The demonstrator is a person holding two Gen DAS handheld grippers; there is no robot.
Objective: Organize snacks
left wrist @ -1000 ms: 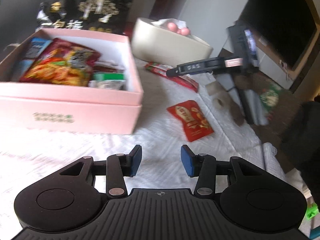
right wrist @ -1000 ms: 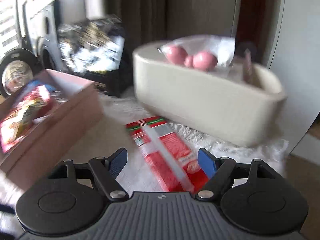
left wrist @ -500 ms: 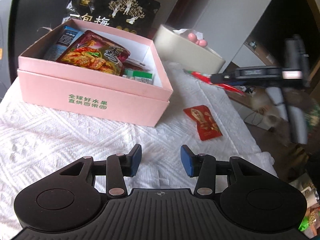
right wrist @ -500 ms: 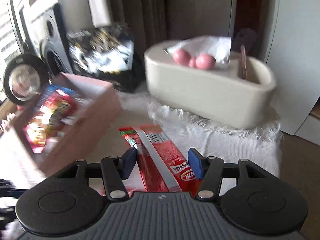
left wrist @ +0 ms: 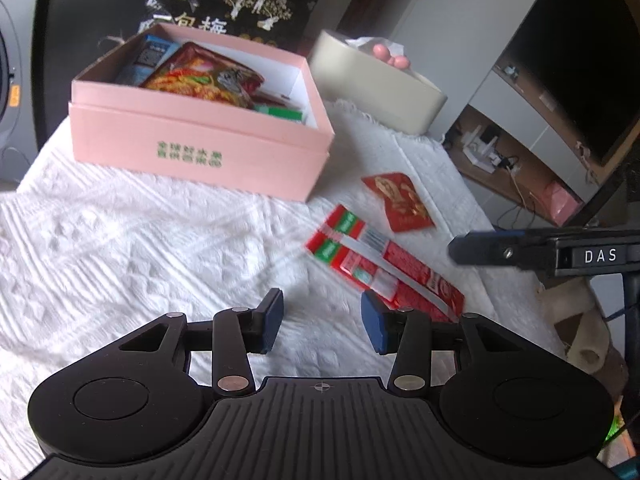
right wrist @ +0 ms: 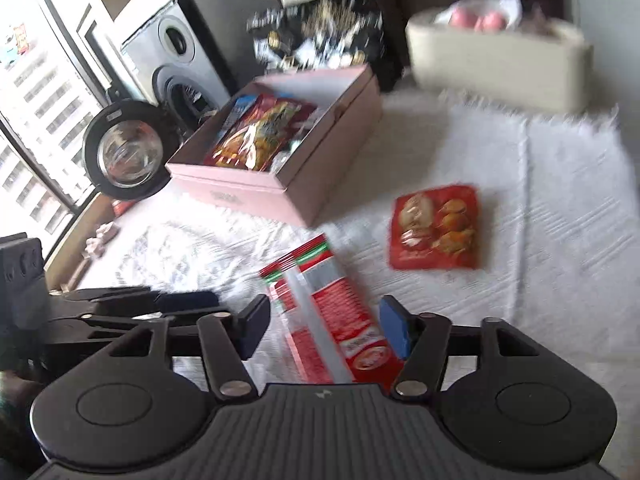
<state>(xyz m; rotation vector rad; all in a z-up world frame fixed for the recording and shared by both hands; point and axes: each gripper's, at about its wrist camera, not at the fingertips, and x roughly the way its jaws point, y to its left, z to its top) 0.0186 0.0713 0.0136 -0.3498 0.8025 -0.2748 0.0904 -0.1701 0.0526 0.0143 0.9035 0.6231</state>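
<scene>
A pink box [left wrist: 192, 144] [right wrist: 304, 184] holding several snack packs stands on the white cloth. A long red snack pack [left wrist: 380, 268] [right wrist: 328, 320] lies in front of it. A small red packet [left wrist: 396, 200] [right wrist: 436, 228] lies to its right. My left gripper [left wrist: 322, 322] is open and empty just left of the long pack. My right gripper [right wrist: 324, 328] is open, its jaws on either side of the long pack's near end without closing on it. It also shows in the left wrist view [left wrist: 552, 252] at the right edge.
A beige tub [left wrist: 376, 80] [right wrist: 496, 56] with pink balls and a black snack bag [left wrist: 236, 4] [right wrist: 320, 36] stand behind the box. A speaker [right wrist: 172, 56] and a round black glass object [right wrist: 124, 152] sit at the left. The table edge runs along the right.
Both grippers have pulled back and swung left. The long red pack now lies in front of the box, no longer near the beige tub. My right gripper's jaws have opened wider around it.
</scene>
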